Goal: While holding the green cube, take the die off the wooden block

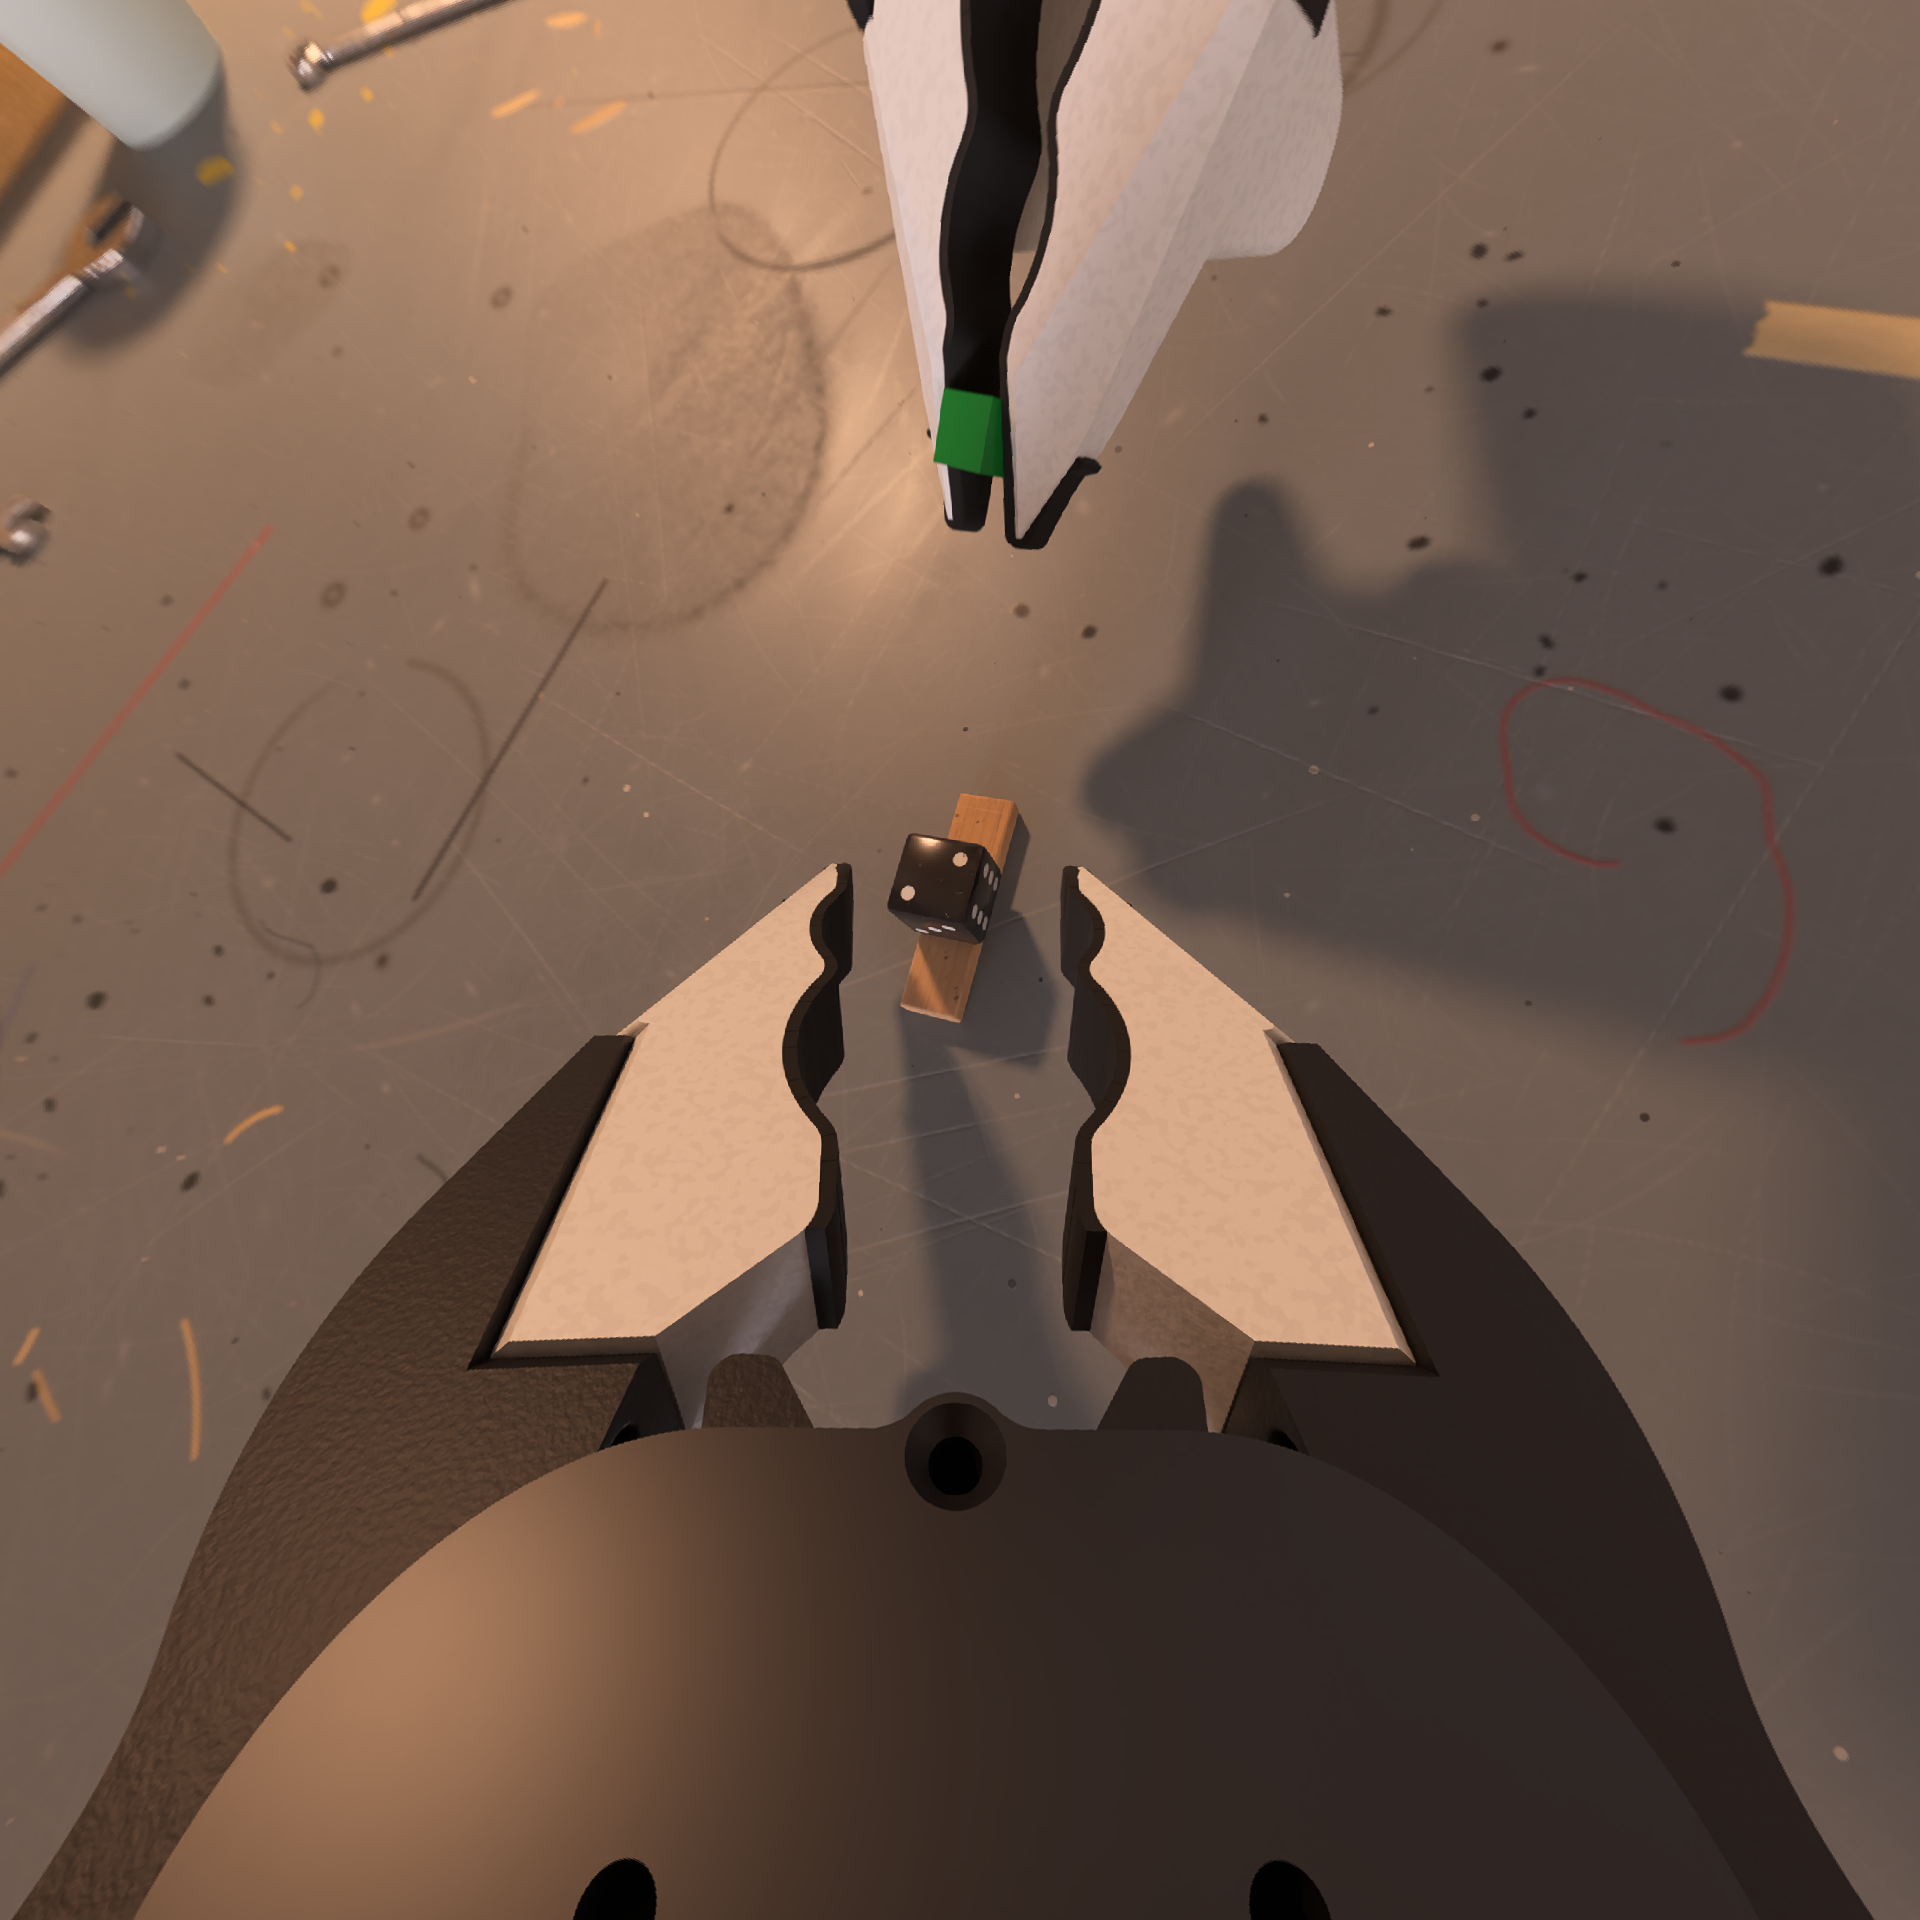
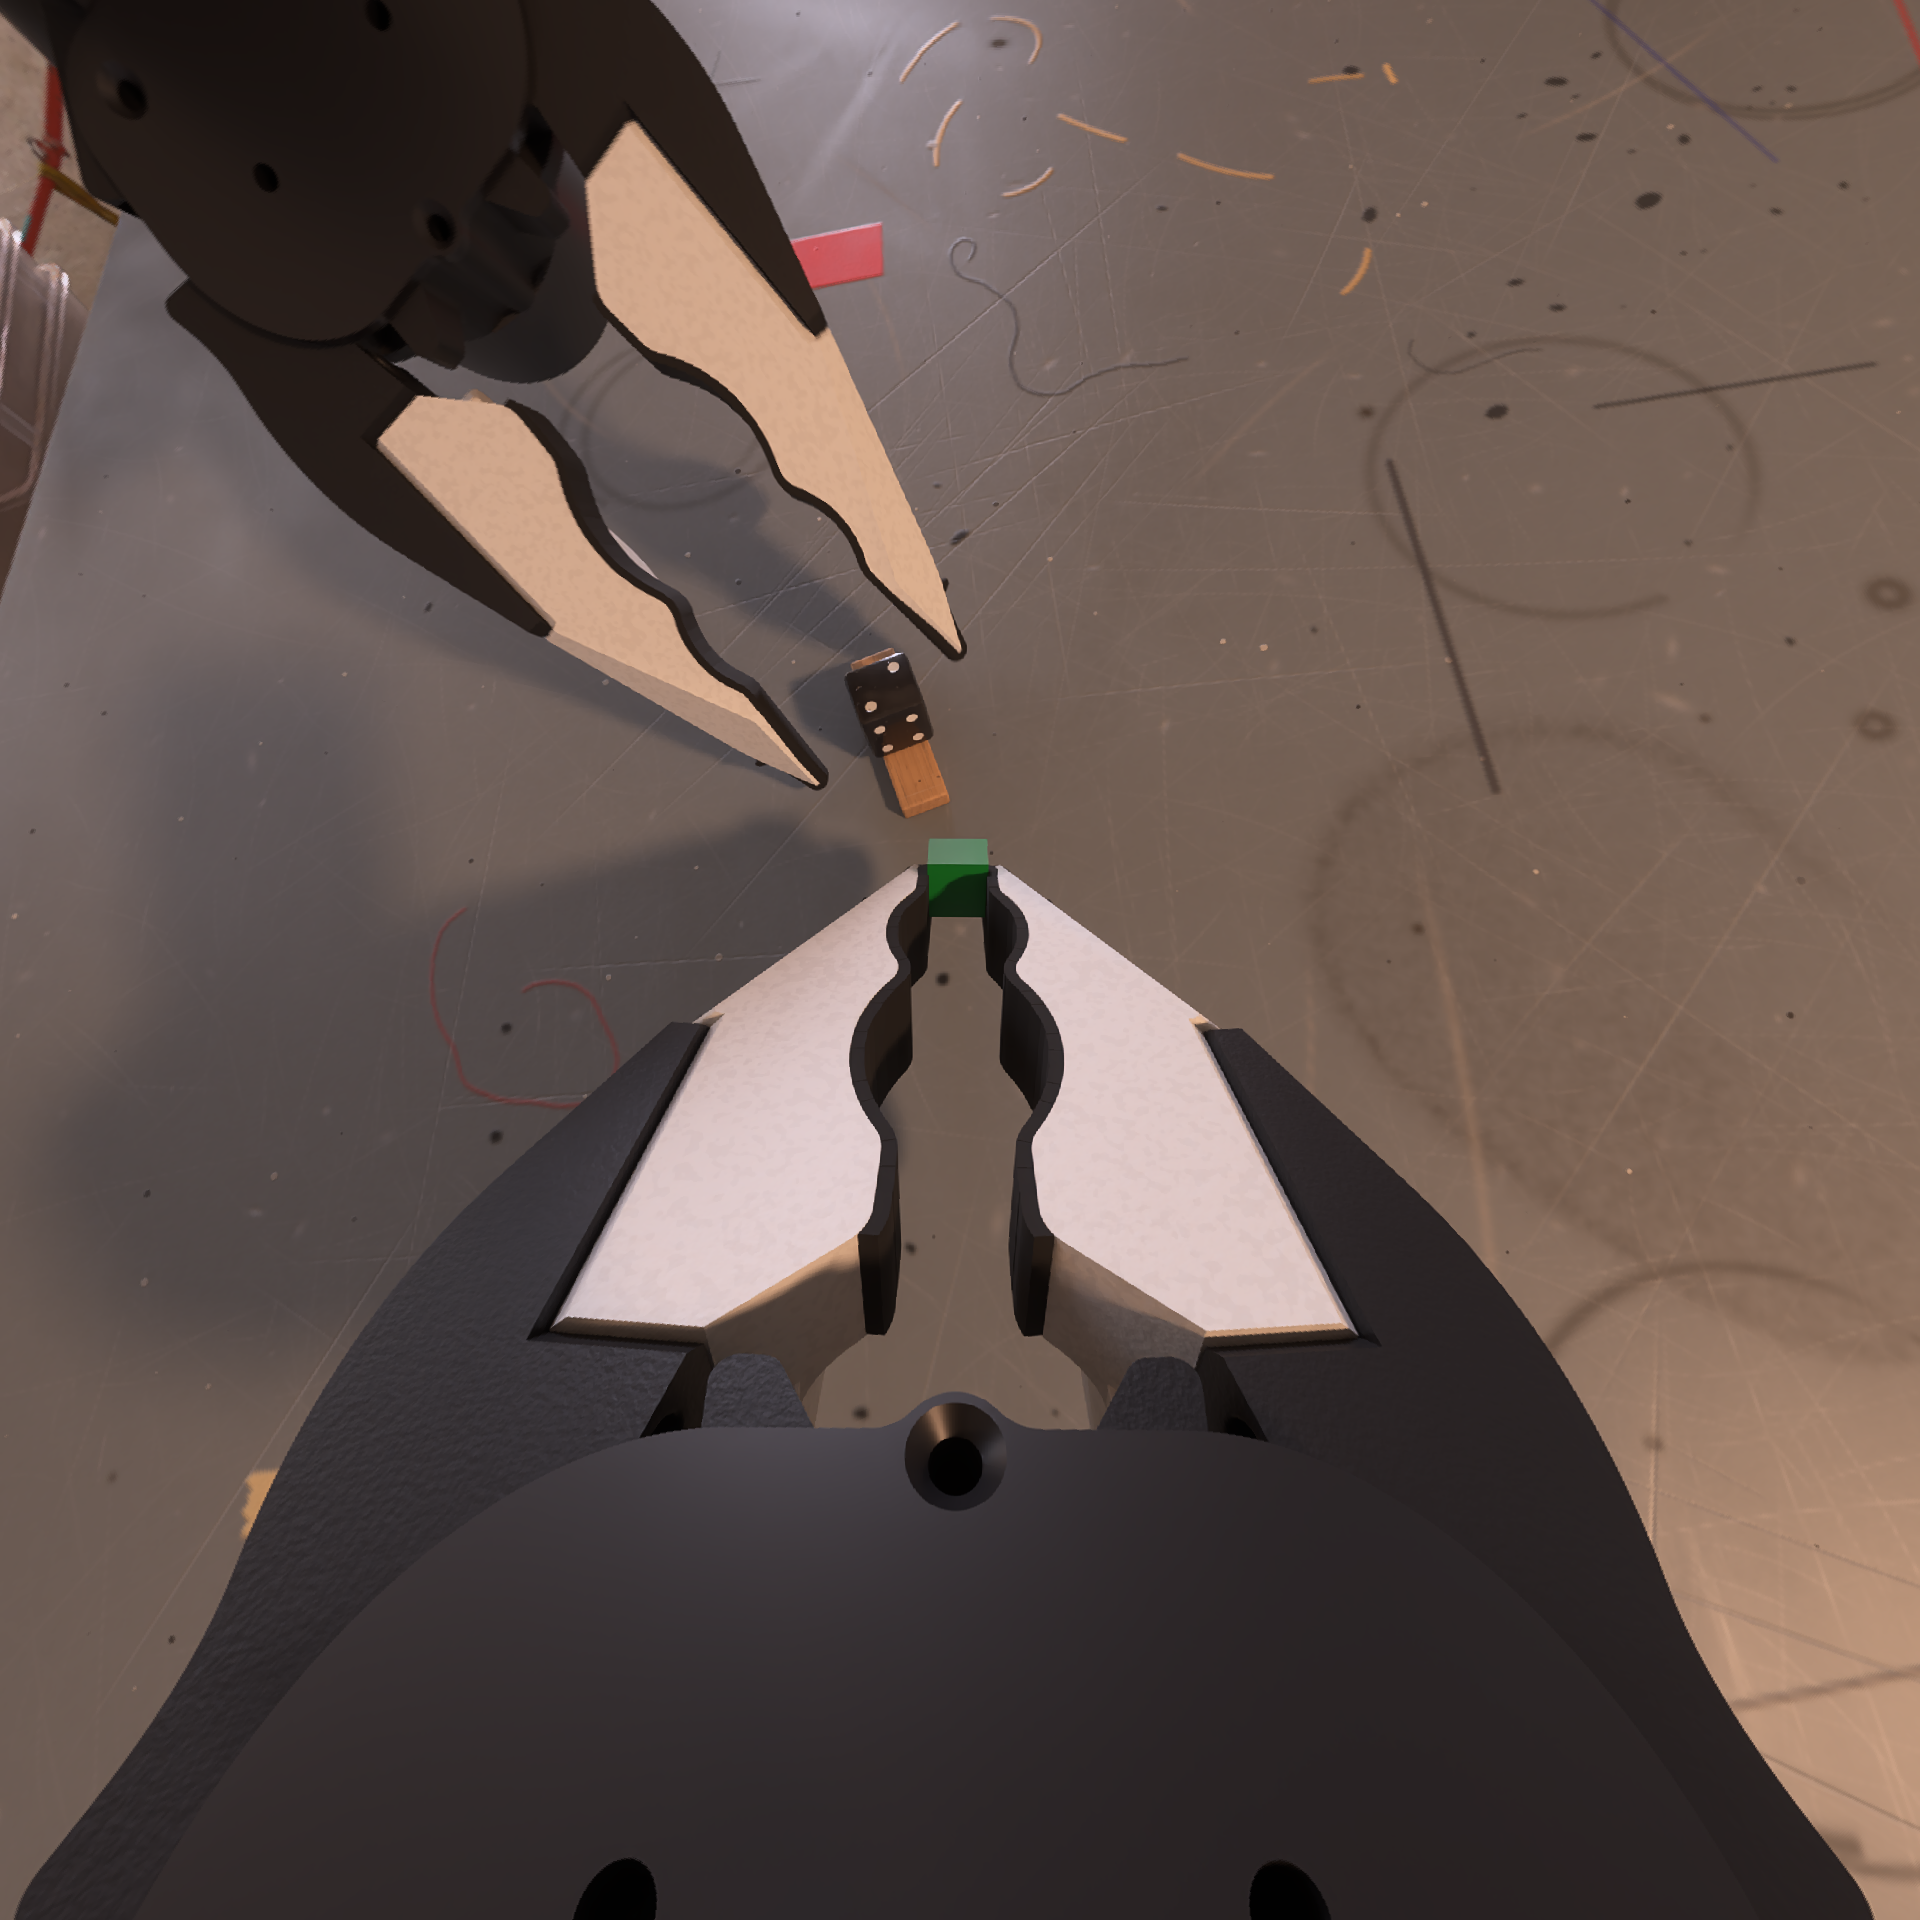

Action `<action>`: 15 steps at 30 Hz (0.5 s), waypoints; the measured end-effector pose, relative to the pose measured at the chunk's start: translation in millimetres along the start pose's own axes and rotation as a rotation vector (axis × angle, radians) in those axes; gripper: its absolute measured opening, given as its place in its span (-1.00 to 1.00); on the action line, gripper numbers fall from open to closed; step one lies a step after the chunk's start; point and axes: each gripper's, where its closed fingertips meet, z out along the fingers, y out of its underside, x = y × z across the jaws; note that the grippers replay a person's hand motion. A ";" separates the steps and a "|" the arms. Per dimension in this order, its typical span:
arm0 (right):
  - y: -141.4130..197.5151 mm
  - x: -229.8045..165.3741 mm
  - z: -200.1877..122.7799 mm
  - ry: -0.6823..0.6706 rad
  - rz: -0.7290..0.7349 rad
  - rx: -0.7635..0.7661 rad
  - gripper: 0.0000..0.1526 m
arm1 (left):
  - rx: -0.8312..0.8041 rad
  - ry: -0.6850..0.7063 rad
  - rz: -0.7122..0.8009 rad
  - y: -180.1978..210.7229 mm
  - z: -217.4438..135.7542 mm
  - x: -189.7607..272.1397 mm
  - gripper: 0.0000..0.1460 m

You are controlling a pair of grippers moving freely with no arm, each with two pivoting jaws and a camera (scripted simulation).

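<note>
A black die (image 1: 943, 886) with white pips sits on a small wooden block (image 1: 961, 914) that lies flat on the scratched bench. My left gripper (image 1: 956, 883) is open and hovers above them, with the die between its fingertips in view. In the right wrist view the left gripper (image 2: 890, 717) straddles the die (image 2: 888, 698) and the block (image 2: 918, 781). My right gripper (image 2: 957, 883) is shut on the green cube (image 2: 957, 879), held at its fingertips just short of the block. The right gripper also shows in the left wrist view (image 1: 992, 520), with the cube (image 1: 968, 431).
Wrenches (image 1: 73, 286) and a white cylinder (image 1: 125, 73) lie at the far left of the bench. A strip of tan tape (image 1: 1834, 332) lies at the right, a red tape strip (image 2: 840, 255) beyond the left gripper. Red wire loops (image 1: 1652, 831) lie on the surface.
</note>
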 end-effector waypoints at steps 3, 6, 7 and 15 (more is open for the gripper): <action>0.1 0.3 -1.3 -0.001 -0.003 0.003 -0.88 | -0.033 0.046 -0.035 2.9 4.5 1.2 -0.52; 0.9 -0.5 -1.2 -0.003 -0.013 -0.001 -0.88 | -0.025 0.044 -0.068 3.1 5.8 0.1 -0.58; 1.3 -0.5 -1.0 -0.002 -0.015 -0.004 -0.88 | -0.026 0.033 -0.077 3.4 5.8 -0.7 -0.58; 0.8 5.2 -3.3 0.025 -0.029 -0.001 -0.88 | 0.054 -0.029 -0.120 -2.4 -12.0 -17.2 -0.48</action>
